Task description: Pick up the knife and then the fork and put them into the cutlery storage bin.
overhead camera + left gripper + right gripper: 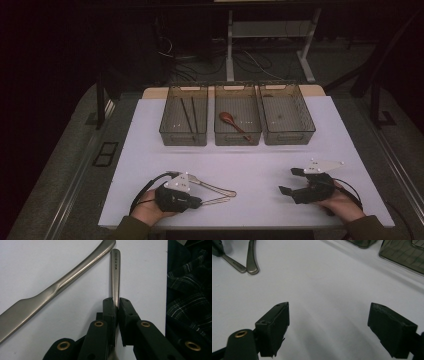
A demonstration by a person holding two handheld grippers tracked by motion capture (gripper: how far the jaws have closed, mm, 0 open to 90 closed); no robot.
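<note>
Here the left hand-held gripper (115,305) is clamped on the handle of a piece of metal cutlery (115,272), its jaws pressed together around the thin stem, which lies flat on the white table (260,170). A second metal piece, a knife (57,287), is seen just beside it, its handle end near the gripped handle's tip but apart from it. The right hand-held gripper (328,327) is held with its jaws wide apart and nothing between them, resting low over bare table near the front right.

The step in hand is judged to be the pickup of the gripped piece; a lift straight up is called for next, so that the neighbouring knife is not dragged along. Beyond that, three clear bins are set in a row at the far side: the left bin (183,131) holds chopsticks (188,116), the middle bin (237,132) a wooden spoon (230,120), the right bin (287,131) looks almost empty. Open table is left between the grippers and the bins, so a forward carry is unobstructed. The front table edge lies close under the left hand (150,210), and little room is left for pulling back.
</note>
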